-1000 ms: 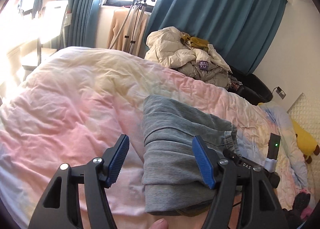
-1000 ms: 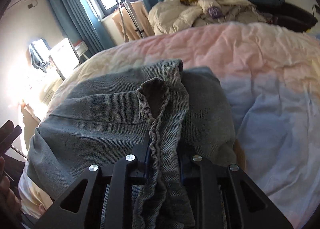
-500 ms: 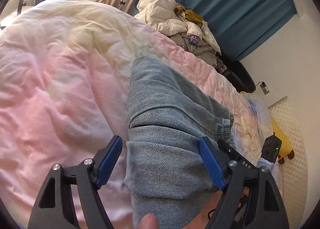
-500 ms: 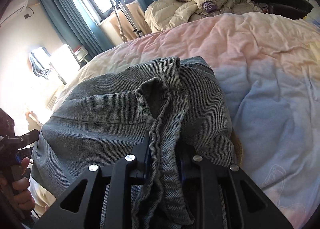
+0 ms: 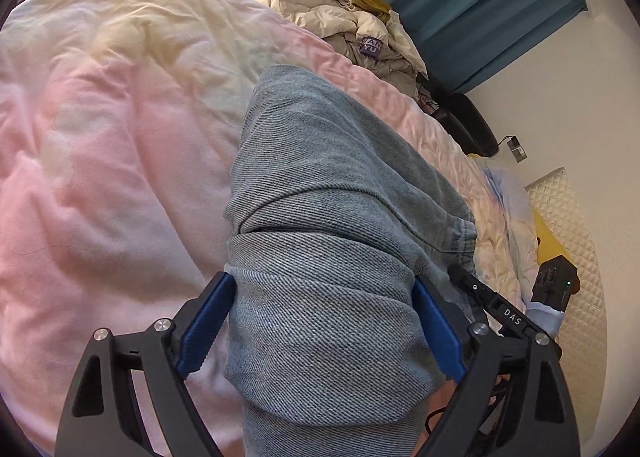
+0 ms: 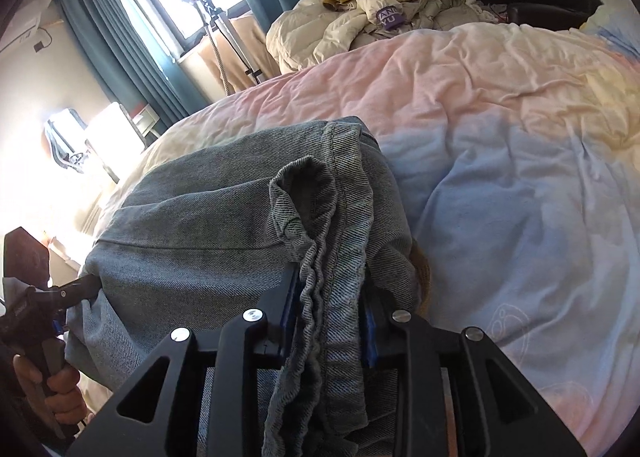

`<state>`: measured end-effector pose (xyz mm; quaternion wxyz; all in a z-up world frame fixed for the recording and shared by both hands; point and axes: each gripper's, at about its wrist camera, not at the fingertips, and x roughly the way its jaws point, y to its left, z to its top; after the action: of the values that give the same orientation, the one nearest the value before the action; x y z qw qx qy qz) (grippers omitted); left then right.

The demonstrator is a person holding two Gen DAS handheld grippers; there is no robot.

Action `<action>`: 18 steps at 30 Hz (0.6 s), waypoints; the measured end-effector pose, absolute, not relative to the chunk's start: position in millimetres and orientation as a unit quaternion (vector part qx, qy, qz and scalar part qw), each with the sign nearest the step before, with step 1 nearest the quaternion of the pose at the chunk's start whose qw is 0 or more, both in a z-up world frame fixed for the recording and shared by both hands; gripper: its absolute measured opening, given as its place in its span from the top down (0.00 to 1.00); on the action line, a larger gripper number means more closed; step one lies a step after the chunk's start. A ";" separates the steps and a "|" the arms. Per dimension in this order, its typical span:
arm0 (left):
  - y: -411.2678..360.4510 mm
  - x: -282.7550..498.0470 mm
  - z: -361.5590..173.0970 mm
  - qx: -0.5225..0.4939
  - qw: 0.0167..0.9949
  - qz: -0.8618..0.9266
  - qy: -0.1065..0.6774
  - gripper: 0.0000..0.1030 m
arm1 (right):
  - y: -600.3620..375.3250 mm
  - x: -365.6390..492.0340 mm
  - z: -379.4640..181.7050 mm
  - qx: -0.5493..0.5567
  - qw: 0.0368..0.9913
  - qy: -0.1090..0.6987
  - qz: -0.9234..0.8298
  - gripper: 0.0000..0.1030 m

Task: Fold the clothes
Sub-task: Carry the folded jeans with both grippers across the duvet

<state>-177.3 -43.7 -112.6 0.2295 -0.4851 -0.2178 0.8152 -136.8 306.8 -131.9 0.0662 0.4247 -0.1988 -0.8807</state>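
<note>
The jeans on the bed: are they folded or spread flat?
Folded. The jeans lie in stacked layers on the bed cover, with a fold edge across them.

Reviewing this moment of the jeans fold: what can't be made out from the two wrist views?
- Left wrist view: the folded jeans near end is cut off by the bottom edge.
- Left wrist view: whether the left tool pads press the denim; the fabric hides the contact.
- Right wrist view: the right tool pads, mostly hidden by the bunched waistband.

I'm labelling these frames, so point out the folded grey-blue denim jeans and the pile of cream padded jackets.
Folded grey-blue denim jeans (image 5: 332, 217), left wrist view, upper folded layer.
Pile of cream padded jackets (image 6: 320, 29), right wrist view, front cream bulge.
</note>
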 end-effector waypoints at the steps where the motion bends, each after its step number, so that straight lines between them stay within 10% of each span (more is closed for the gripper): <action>1: -43.8 -177.8 -113.3 -0.485 0.229 0.815 -0.219 0.13 | 311.8 -137.1 -133.2 0.428 0.065 -0.210 -0.877 0.60; 5: -41.4 -178.1 -114.0 -0.481 0.230 0.818 -0.214 0.12 | 328.5 -142.3 -141.4 0.448 0.065 -0.247 -0.857 0.35; 18: -49.4 -175.0 -120.2 -0.479 0.223 0.817 -0.232 0.12 | 339.2 -181.6 -169.2 0.472 0.126 -0.315 -0.814 0.21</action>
<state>-175.0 -49.4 -120.2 0.2230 -0.4790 -0.2322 0.8166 -181.7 339.2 -169.2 0.1264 0.4724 -0.3145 -0.8136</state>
